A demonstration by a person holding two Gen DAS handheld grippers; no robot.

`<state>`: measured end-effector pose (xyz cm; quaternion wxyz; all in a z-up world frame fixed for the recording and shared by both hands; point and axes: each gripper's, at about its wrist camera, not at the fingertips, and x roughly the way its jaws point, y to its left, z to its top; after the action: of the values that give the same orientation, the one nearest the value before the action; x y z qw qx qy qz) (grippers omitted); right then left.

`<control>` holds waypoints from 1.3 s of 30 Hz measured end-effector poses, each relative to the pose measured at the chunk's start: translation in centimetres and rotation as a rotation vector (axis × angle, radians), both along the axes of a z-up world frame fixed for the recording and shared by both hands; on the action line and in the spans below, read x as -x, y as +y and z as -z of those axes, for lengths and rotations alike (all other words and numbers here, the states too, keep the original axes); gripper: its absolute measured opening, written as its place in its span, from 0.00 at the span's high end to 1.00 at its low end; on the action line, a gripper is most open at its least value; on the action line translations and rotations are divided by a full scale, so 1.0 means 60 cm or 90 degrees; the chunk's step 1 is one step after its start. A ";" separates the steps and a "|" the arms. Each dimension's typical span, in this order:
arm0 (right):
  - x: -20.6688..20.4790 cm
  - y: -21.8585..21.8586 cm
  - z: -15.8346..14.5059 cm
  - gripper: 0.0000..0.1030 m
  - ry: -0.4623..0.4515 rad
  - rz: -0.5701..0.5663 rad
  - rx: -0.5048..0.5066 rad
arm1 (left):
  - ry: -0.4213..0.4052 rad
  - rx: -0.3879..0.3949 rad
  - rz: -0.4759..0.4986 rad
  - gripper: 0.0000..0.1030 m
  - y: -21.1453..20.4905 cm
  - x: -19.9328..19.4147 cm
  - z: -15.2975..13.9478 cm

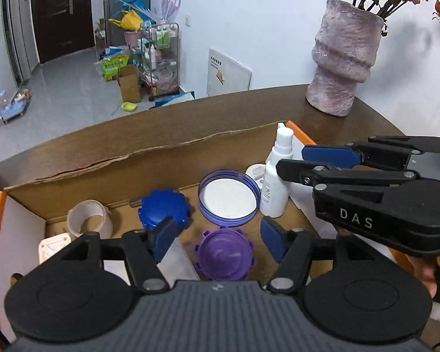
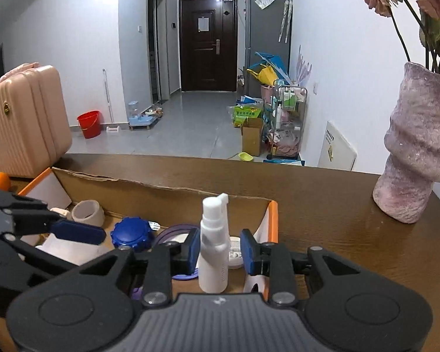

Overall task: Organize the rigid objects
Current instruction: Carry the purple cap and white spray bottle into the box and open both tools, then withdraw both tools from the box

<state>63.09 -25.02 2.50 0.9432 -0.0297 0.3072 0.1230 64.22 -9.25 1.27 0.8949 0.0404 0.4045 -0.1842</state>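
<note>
A cardboard box [image 1: 149,158] with orange edges holds a purple lid [image 1: 224,253], a blue lid [image 1: 162,208], a round purple-rimmed lid with a white inside [image 1: 228,201], a tape roll [image 1: 88,220] and a white spray bottle [image 1: 275,179]. My left gripper [image 1: 220,239] is open above the purple lid. My right gripper [image 2: 218,250] is open, its pads on either side of the spray bottle [image 2: 214,252], which stands upright in the box [image 2: 161,193]. The right gripper also shows in the left wrist view [image 1: 290,161], beside the bottle.
A pink textured vase [image 1: 341,61] with dried flowers stands on the brown table [image 2: 337,234] to the right of the box. A pink suitcase [image 2: 23,120] stands at the far left. A small white round jar [image 1: 256,171] sits behind the bottle.
</note>
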 end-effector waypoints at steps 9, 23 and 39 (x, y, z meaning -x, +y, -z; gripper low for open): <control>0.082 -0.029 -0.061 0.70 -0.034 0.006 -0.012 | -0.029 0.022 -0.056 0.32 0.063 0.062 -0.044; 0.464 -0.041 -0.120 0.48 -0.156 0.010 -0.051 | -0.237 0.012 -0.156 0.14 0.164 0.432 -0.163; 0.752 0.007 0.010 0.44 -0.087 -0.015 -0.050 | -0.228 0.059 -0.180 0.09 0.161 0.793 -0.058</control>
<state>17.99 -24.61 1.88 0.9609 -0.0047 0.2366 0.1438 16.62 0.40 4.76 0.9702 -0.0259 0.2317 -0.0652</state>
